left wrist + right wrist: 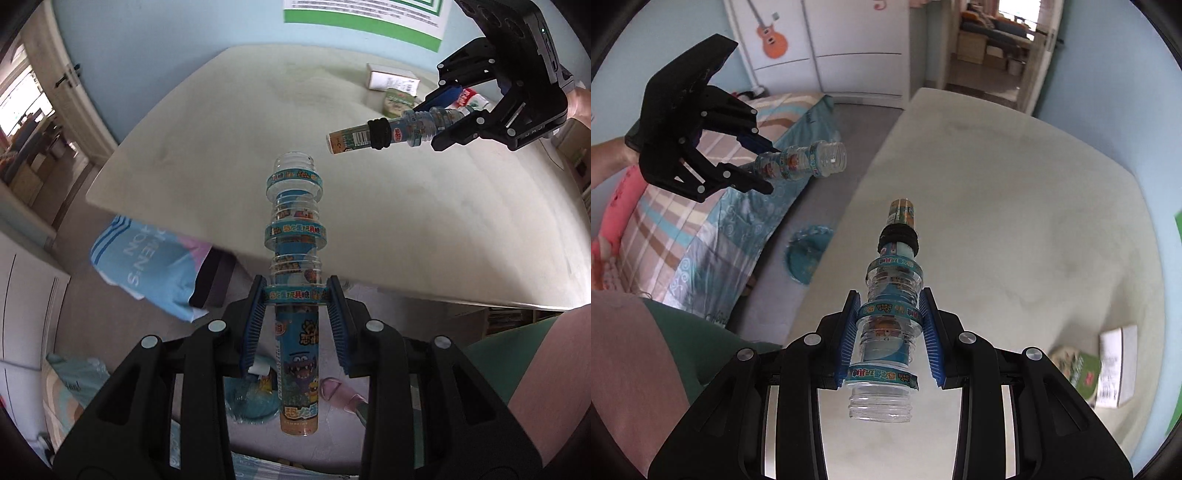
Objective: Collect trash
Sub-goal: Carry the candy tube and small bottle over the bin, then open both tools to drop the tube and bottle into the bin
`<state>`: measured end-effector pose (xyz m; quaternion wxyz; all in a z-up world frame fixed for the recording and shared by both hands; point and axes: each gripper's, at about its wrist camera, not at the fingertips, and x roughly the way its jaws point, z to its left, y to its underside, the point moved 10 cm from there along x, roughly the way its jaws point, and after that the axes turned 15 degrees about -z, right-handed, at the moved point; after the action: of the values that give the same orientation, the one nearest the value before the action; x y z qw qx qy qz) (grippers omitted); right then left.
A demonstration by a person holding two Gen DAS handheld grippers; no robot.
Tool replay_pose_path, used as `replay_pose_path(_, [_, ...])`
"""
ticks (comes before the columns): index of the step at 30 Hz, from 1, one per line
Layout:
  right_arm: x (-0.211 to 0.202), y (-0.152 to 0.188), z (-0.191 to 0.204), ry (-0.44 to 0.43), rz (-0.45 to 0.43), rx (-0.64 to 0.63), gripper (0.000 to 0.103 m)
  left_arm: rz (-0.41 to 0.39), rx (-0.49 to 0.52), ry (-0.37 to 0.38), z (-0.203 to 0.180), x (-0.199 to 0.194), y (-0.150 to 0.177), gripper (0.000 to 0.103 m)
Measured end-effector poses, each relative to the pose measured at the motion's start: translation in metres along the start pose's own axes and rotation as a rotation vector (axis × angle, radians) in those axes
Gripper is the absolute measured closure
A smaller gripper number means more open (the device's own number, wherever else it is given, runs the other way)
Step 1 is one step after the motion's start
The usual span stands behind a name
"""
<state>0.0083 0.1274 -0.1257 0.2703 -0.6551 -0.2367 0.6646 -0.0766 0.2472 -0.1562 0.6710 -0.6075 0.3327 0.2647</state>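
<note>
Pale tabletop (369, 192) lay mostly bare, boxes (393, 79) near its far edge. Left gripper (296, 314) clamped a ribbed candy tube (295, 258); right gripper (889, 332) clamped a capped tube (892, 295).

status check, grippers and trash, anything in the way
Left gripper shut on a ribbed plastic bottle. Right gripper shut on a second bottle. Both held above the table; two cartons still there. Nothing blocking.

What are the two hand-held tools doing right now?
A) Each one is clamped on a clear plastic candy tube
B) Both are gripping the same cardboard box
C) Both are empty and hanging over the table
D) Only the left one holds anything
A: the left tool pinches one candy tube, and the right tool pinches another tube.
</note>
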Motion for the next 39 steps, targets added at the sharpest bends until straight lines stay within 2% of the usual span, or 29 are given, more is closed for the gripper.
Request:
replay_pose_path(8, [0.087, -0.071, 0.092, -0.189, 0.034, -0.163, 0.069, 0.033, -0.19, -0.136, 0.071, -0.058, 0.09, 0.072])
replay_pose_path(15, [0.163, -0.095, 0.171, -0.326, 0.109, -0.25, 0.069, 0.085, -0.34, -0.198, 0.107, -0.074, 0.161, 0.072])
replay_pose_path(20, [0.217, -0.097, 0.208, -0.383, 0.182, -0.259, 0.069, 0.126, -0.432, -0.191, 0.126, -0.066, 0.208, 0.072])
replay_pose_path(25, [0.273, -0.08, 0.233, -0.406, 0.27, -0.244, 0.069, 0.175, -0.509, -0.162, 0.142, -0.049, 0.261, 0.072])
replay_pose_path(32, [0.33, -0.051, 0.248, -0.4, 0.395, -0.211, 0.068, 0.232, -0.546, -0.1, 0.151, -0.01, 0.301, 0.072])
replay_pose_path(33, [0.337, -0.047, 0.248, -0.39, 0.412, -0.201, 0.062, 0.246, -0.552, -0.096, 0.151, -0.004, 0.304, 0.071])
replay_pose_path(34, [0.342, -0.044, 0.247, -0.382, 0.423, -0.194, 0.046, 0.264, -0.561, -0.094, 0.152, 0.003, 0.307, 0.065])
replay_pose_path(35, [0.348, -0.043, 0.246, -0.365, 0.421, -0.193, 0.039, 0.271, -0.568, -0.092, 0.153, 0.009, 0.309, 0.055])
replay_pose_path(36, [0.351, -0.045, 0.244, -0.346, 0.411, -0.198, 0.033, 0.283, -0.569, -0.104, 0.155, 0.014, 0.312, 0.051])
replay_pose_path(39, [0.353, -0.051, 0.238, -0.341, 0.401, -0.161, 0.035, 0.282, -0.582, -0.109, 0.16, 0.02, 0.311, 0.048])
